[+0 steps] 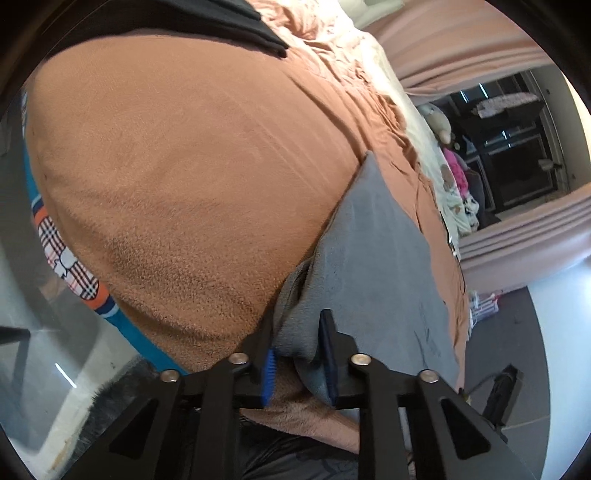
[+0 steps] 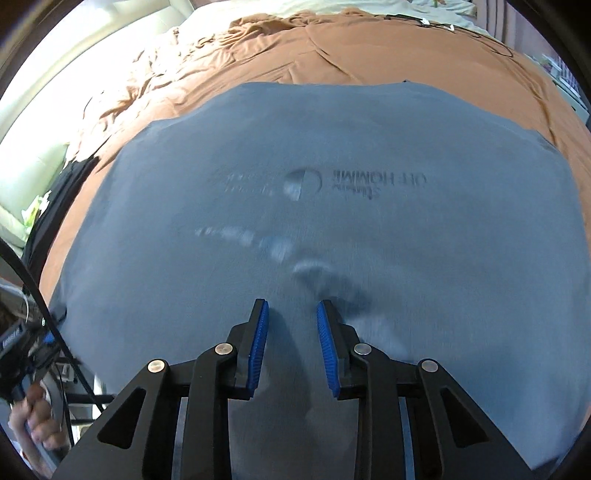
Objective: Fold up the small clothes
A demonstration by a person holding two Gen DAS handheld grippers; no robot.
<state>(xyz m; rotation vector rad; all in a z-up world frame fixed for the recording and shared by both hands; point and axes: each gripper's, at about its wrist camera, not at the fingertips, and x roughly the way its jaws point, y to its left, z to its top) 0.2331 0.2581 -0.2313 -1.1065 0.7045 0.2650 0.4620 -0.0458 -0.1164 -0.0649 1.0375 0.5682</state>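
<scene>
A grey T-shirt (image 2: 332, 229) with dark print lies spread flat on a brown blanket (image 2: 332, 55). My right gripper (image 2: 291, 306) hovers just over the shirt's near part. Its blue pads (image 2: 258, 343) stand apart and press on nothing, so it is open. In the left wrist view the same grey T-shirt (image 1: 373, 258) runs away to the right along the blanket (image 1: 184, 166). A bunched edge of it sits between the fingers of my left gripper (image 1: 297, 321), which is shut on that fabric near the bed's edge.
A black garment (image 1: 240, 22) lies at the blanket's far side. Crumpled cream bedding (image 2: 122, 92) and a thin cable (image 2: 461, 31) lie beyond. A teal patterned cloth (image 1: 74, 266) hangs at the bed's edge. A person's hand (image 2: 33, 421) shows at lower left.
</scene>
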